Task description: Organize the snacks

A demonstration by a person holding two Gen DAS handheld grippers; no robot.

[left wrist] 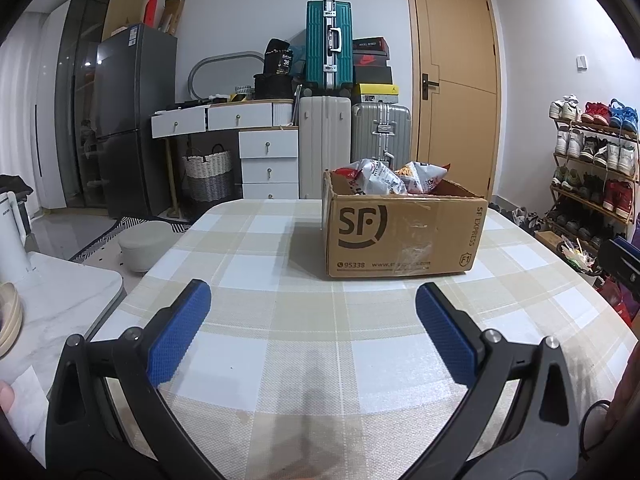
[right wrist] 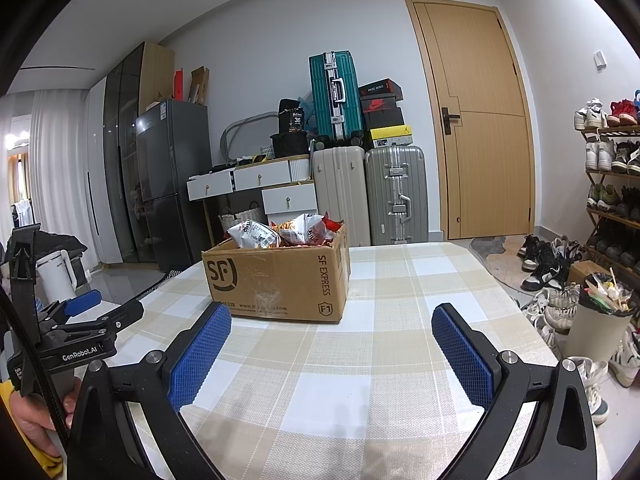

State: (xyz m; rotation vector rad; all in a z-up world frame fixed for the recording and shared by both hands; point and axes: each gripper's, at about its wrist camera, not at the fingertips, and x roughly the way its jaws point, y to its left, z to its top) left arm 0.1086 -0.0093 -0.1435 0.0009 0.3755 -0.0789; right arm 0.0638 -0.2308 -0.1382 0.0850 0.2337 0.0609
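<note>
Snack bags (left wrist: 390,178): packed in the cardboard box (left wrist: 404,236), at 12 o'clock on the checked bench (left wrist: 280,344). None seen left outside. Left hand-held gripper (left wrist: 312,300) and right hand-held gripper (right wrist: 331,322): both spread, nothing held. Task judged near finished.

A cardboard box (left wrist: 404,232) sits on the table (left wrist: 280,340), at about one o'clock from the left gripper (left wrist: 312,304) and eleven o'clock from the right gripper (right wrist: 330,328), both held wide apart above the near side of the tabletop. Snack bags (left wrist: 394,178) lie inside the box. Behind the table at twelve o'clock, suitcases (left wrist: 354,144) stand against the wall, another suitcase (left wrist: 329,44) stacked on top. A door (left wrist: 456,80) stands to their right, a drawer unit (left wrist: 269,160) and a fridge (left wrist: 132,116) to their left. A shoe rack (left wrist: 596,168) lines the wall at three o'clock.
</note>
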